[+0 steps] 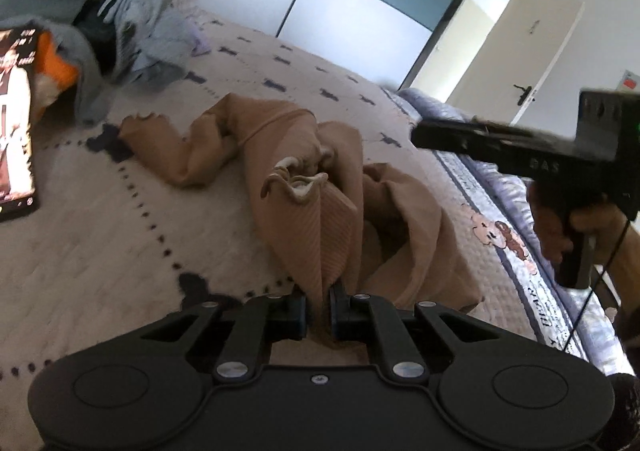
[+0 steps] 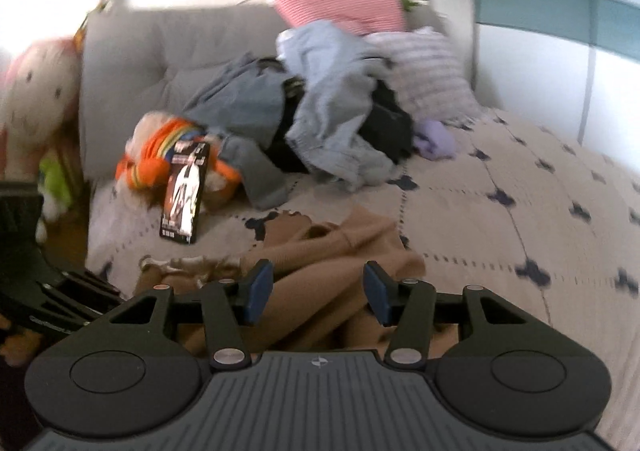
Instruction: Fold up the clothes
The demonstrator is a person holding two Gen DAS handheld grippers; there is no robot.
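Pinching a ribbed fold of the tan garment (image 1: 320, 235), the left gripper (image 1: 319, 309) is clamping it between nearly closed jaws; the right gripper (image 2: 316, 293) is hovering over the same cloth with jaws apart and empty; spreading seems the step in hand, and a second corner needs catching next; beyond the jaws the garment is lying bunched on the quilt (image 1: 100, 235), its long axis unclear, one sleeve trailing far-left.

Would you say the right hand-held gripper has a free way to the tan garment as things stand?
Probably yes: the right hand-held gripper is open just above the tan garment, with nothing between; the left hand-held gripper pinches another fold.
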